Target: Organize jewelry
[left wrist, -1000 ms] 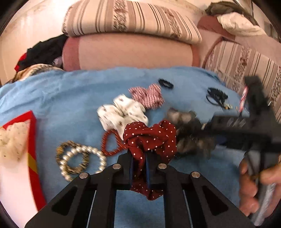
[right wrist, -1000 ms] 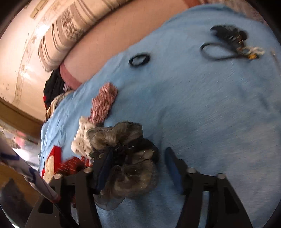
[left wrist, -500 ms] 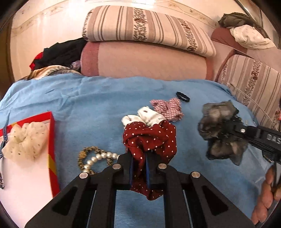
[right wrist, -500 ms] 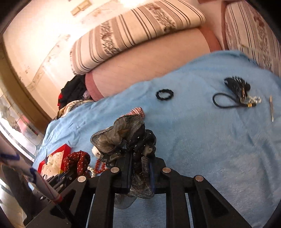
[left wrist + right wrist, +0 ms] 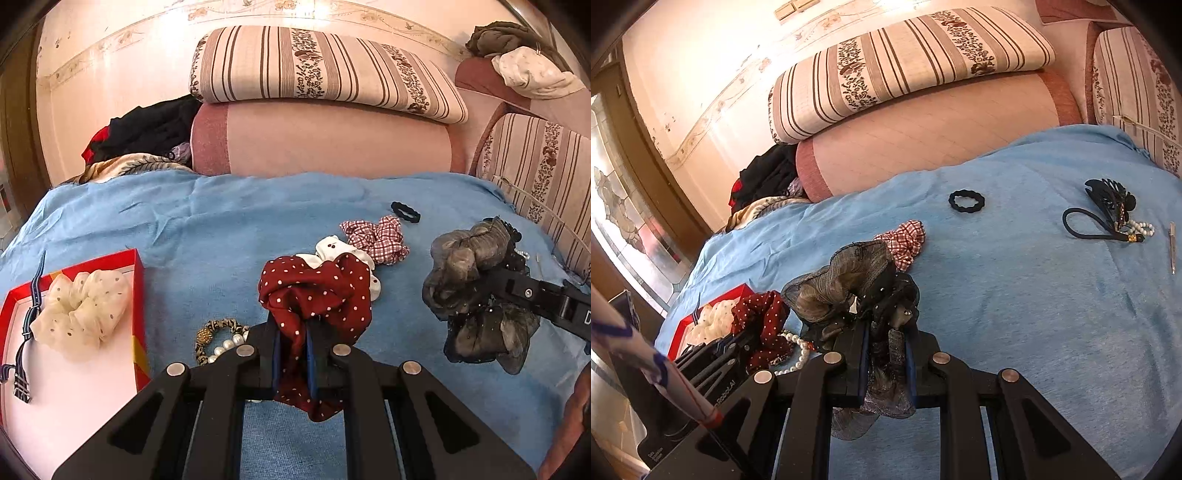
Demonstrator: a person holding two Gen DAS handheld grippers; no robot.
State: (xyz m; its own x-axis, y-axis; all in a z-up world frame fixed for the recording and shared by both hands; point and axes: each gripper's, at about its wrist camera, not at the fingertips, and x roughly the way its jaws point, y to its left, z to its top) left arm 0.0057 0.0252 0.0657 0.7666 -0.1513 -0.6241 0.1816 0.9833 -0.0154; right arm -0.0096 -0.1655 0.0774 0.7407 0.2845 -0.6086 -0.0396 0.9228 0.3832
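My left gripper (image 5: pixel 293 328) is shut on a dark red scrunchie with white dots (image 5: pixel 317 291), held above the blue cloth (image 5: pixel 221 229). At the right of that view the right gripper (image 5: pixel 491 286) holds a grey-black sheer scrunchie (image 5: pixel 472 280). In the right wrist view my right gripper (image 5: pixel 886 334) is shut on that grey scrunchie (image 5: pixel 849 284), and the red scrunchie (image 5: pixel 761 314) hangs at lower left. A red-rimmed white box (image 5: pixel 138 291) at the left holds a cream scrunchie (image 5: pixel 81 306).
On the cloth lie a red-checked scrunchie (image 5: pixel 380 236), a white scrunchie (image 5: pixel 332 251), a leopard and pearl bracelet (image 5: pixel 218 339), a black hair tie (image 5: pixel 966 201), a black claw clip with a cord (image 5: pixel 1108 201) and tweezers (image 5: pixel 1172 251). Striped cushions (image 5: pixel 317 70) stand behind.
The right gripper has shut on the grey scrunchie and lifted it off the cloth. The left gripper has risen a little with the red scrunchie; both views tilted up.
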